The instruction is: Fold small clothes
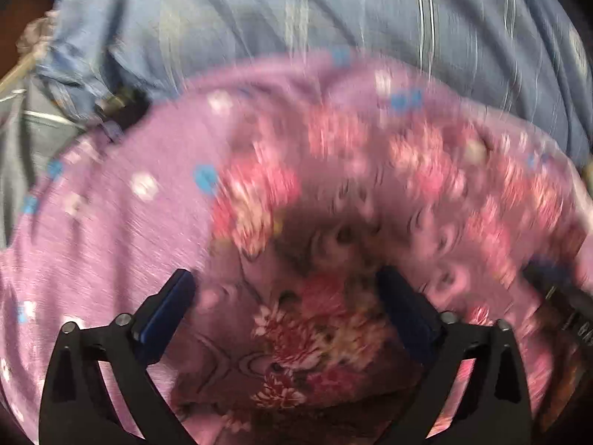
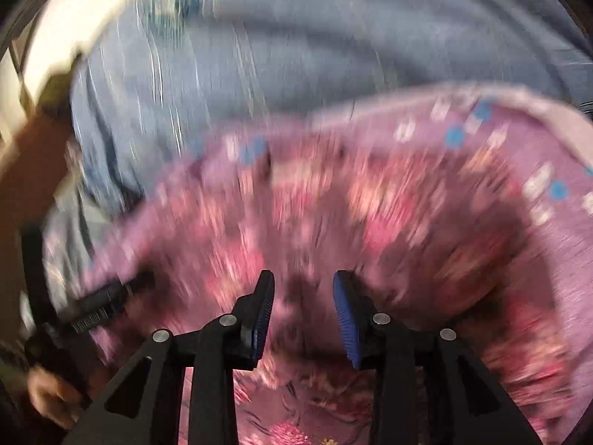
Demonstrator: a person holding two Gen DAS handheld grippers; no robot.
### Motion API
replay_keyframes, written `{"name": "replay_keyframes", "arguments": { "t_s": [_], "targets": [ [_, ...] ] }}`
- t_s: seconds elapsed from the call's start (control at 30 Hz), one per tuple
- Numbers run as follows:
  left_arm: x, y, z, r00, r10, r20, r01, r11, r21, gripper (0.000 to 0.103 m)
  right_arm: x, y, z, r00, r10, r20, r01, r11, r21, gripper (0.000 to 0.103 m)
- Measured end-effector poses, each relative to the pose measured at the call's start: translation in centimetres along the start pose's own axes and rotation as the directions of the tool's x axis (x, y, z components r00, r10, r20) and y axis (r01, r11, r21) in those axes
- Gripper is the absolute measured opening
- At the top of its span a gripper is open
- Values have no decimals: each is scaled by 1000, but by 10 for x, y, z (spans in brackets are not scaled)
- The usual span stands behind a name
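Both views heavily motion-blurred.

Left gripper: jaws spread wide, released, nothing between the blue pads. Directly ahead of and beneath its fingertips lies a lilac garment with white and blue spots, draped over pink floral fabric. Whether the fingertips touch the cloth cannot be told. Beyond the garment, blue striped cloth.

Right gripper: jaws partly apart, a clear gap between the ribbed pads, gripping nothing. The lilac garment sits ahead and to its right, floral fabric beneath the tips. To its left, the other gripper's black frame, with a hand at the lower left edge.
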State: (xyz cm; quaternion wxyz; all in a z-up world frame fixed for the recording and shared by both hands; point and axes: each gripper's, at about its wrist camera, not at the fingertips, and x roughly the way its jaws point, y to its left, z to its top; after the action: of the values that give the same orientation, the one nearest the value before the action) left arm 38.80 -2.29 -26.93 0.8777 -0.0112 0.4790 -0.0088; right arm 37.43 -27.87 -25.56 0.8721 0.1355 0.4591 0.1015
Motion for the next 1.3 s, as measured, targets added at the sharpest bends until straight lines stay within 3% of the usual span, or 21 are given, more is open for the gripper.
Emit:
{"name": "replay_keyframes", "arguments": {
  "t_s": [0.07, 0.1, 0.17, 0.23, 0.33, 0.43, 0.5, 0.67, 0.77, 0.83, 0.93, 1.0, 1.13, 1.23, 1.3],
  "targets": [
    [-5, 6, 2, 999, -33, -15, 33, 999, -40, 103, -4, 13, -7, 997, -59, 51, 63, 995, -83, 35],
    [-8, 9, 3, 997, -71, -39, 70, 997, -43, 102, -6, 17, -5, 997, -71, 20, 72, 993, -97, 35],
    [-22, 20, -1, 995, -99, -24, 98, 994, -46, 102, -21, 16, -7, 1000, -8, 22, 10, 998, -61, 35],
    [-50, 38, -12, 997, -68, 33, 70, 996, -55, 102, -48, 7, -16, 998, 44, 44, -44, 999, 2, 36],
    [-95, 78, -40, 992, -74, 101, 83, 993, -84, 102, -96, -8, -40, 994, 58, 90, -63, 997, 54, 46],
    [-135, 114, -93, 987, -101, 122, 116, 986, -124, 102, -138, -24, -80, 986, 108, 124, -122, 986, 117, 54],
    [-155, 135, -133, 987, -121, 103, 135, 982, -135, 102, -160, -31, -109, 986, 135, 99, -148, 979, 142, 54],
    [-183, 145, -211, 977, -208, 47, 212, 968, -135, 102, -204, -31, -170, 990, 142, 21, -144, 980, 138, 59],
    [-192, 138, -248, 958, -286, 13, 284, 947, -151, 102, -221, -30, -206, 987, 161, -21, -156, 977, 148, 61],
    [-188, 130, -263, 946, -323, -16, 316, 934, -165, 98, -223, -34, -226, 985, 164, -54, -152, 973, 173, 62],
    [-176, 114, -275, 936, -348, -48, 337, 929, -157, 83, -219, -45, -249, 986, 147, -75, -125, 963, 237, 63],
    [-165, 106, -278, 941, -332, -71, 319, 937, -143, 66, -211, -55, -264, 984, 152, -89, -117, 944, 309, 63],
    [-141, 91, -280, 960, -263, -97, 255, 963, -82, 62, -179, -56, -280, 978, 132, -159, -68, 933, 354, 63],
    [-135, 88, -282, 948, -300, -103, 291, 952, -91, 62, -153, -55, -280, 978, 117, -173, -33, 906, 422, 63],
    [-134, 86, -283, 937, -336, -99, 328, 940, -90, 46, -143, -51, -279, 980, 111, -164, -26, 895, 446, 63]
  ]
}}
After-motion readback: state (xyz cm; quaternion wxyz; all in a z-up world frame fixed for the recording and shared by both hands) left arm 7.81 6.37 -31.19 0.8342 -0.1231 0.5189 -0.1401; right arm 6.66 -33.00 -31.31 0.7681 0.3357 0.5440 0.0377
